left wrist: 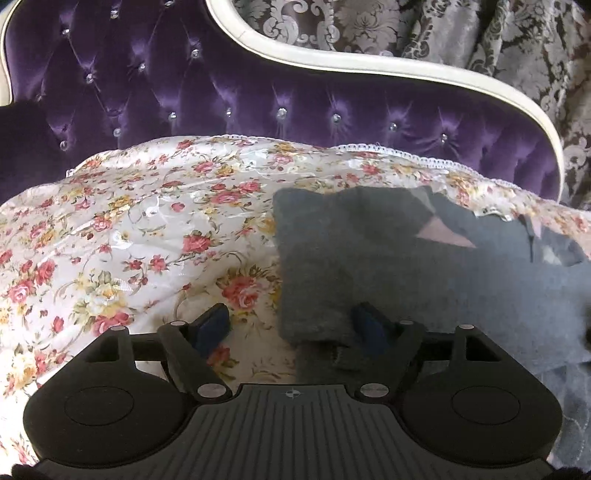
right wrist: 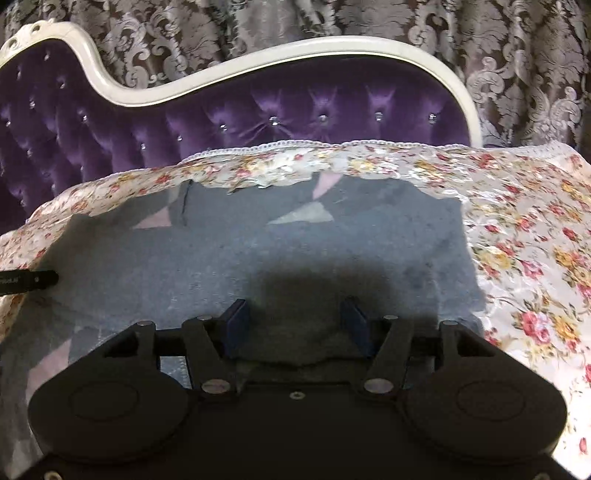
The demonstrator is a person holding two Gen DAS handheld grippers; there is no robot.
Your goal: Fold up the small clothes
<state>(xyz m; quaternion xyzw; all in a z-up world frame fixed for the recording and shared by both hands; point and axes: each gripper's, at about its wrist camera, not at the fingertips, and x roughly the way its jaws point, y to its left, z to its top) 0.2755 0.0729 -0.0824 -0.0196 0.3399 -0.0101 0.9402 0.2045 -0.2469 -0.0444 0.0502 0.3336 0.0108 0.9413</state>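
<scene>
A grey knitted garment with pale pink patches lies spread flat on the floral cover. In the left wrist view the garment fills the right half, and its left edge runs down between my fingers. My left gripper is open, its right pad resting over the grey cloth and its left pad over the cover. My right gripper is open low over the garment's near edge, with a darker grey hump of fabric between the pads but not pinched. A black strip pokes in at the left edge.
The floral cover with a lace edge is draped over a purple tufted sofa back with a white curved frame. A grey damask curtain hangs behind. Bare cover lies left of the garment.
</scene>
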